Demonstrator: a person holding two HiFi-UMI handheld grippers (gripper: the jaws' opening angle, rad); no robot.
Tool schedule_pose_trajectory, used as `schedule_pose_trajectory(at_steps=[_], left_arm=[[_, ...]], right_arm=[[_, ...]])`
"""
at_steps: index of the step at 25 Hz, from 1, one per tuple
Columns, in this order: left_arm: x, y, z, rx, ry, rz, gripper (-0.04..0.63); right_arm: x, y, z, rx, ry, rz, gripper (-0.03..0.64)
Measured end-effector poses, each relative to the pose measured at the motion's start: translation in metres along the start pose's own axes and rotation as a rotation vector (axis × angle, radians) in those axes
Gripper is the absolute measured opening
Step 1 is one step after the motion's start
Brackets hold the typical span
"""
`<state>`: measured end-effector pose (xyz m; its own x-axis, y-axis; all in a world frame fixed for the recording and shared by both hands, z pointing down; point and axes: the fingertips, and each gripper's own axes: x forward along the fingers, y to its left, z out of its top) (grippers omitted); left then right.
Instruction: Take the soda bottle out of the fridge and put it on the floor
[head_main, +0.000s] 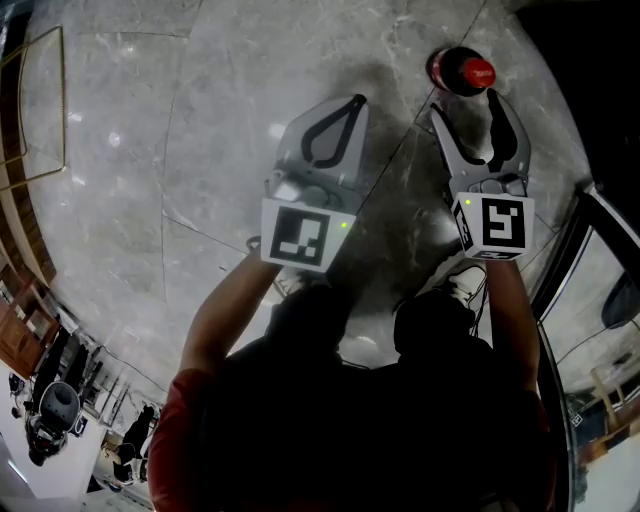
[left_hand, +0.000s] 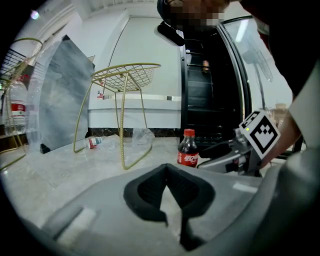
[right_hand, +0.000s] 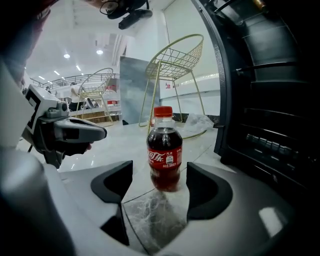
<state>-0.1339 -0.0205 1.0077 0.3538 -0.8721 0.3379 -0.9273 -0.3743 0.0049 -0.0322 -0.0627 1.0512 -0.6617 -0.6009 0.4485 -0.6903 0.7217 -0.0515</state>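
The soda bottle (head_main: 462, 72), dark cola with a red cap and red label, stands upright on the marble floor (head_main: 200, 120). In the right gripper view the bottle (right_hand: 164, 150) is just beyond the tips of my right gripper (right_hand: 160, 167). That gripper is open and neither pad touches the bottle. From the head view the right gripper (head_main: 467, 105) points at the bottle. My left gripper (head_main: 352, 103) hovers to the left, shut and empty. The left gripper view shows the bottle (left_hand: 188, 150) beside the right gripper's fingers (left_hand: 220, 155).
The dark open fridge (right_hand: 265, 100) is close on the right, and its glass door edge (head_main: 590, 250) is beside my right arm. A gold wire stool (left_hand: 125, 80) stands further out on the floor. A plastic bottle (left_hand: 94, 142) and crumpled plastic (left_hand: 142, 135) lie under it.
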Motion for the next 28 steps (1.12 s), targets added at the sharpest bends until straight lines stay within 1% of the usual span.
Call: schedule_pose_trajectory(at_steps=[5, 7, 13, 18, 22, 28], left_arm=[[-0.004, -0.001, -0.004, 0.022, 0.004, -0.001, 0.0], [-0.006, -0.001, -0.007, 0.02, 0.011, 0.002, 0.0], [-0.01, -0.006, -0.015, 0.035, 0.028, -0.007, 0.0], [-0.012, -0.006, -0.017, 0.011, 0.029, -0.004, 0.0], [-0.013, -0.003, -0.018, -0.005, 0.03, 0.007, 0.0], [-0.014, -0.002, -0.02, -0.016, 0.031, 0.009, 0.0]], right_arm=[[-0.021, 0.013, -0.011, 0.001, 0.01, 0.01, 0.321], [-0.028, 0.017, -0.015, -0.002, 0.013, 0.007, 0.321], [-0.031, 0.019, -0.016, -0.004, 0.01, 0.006, 0.321], [-0.029, 0.023, -0.019, -0.005, 0.023, 0.026, 0.32], [-0.029, 0.025, -0.02, 0.005, 0.029, 0.026, 0.319], [-0.027, 0.029, -0.022, 0.008, 0.04, 0.043, 0.319]])
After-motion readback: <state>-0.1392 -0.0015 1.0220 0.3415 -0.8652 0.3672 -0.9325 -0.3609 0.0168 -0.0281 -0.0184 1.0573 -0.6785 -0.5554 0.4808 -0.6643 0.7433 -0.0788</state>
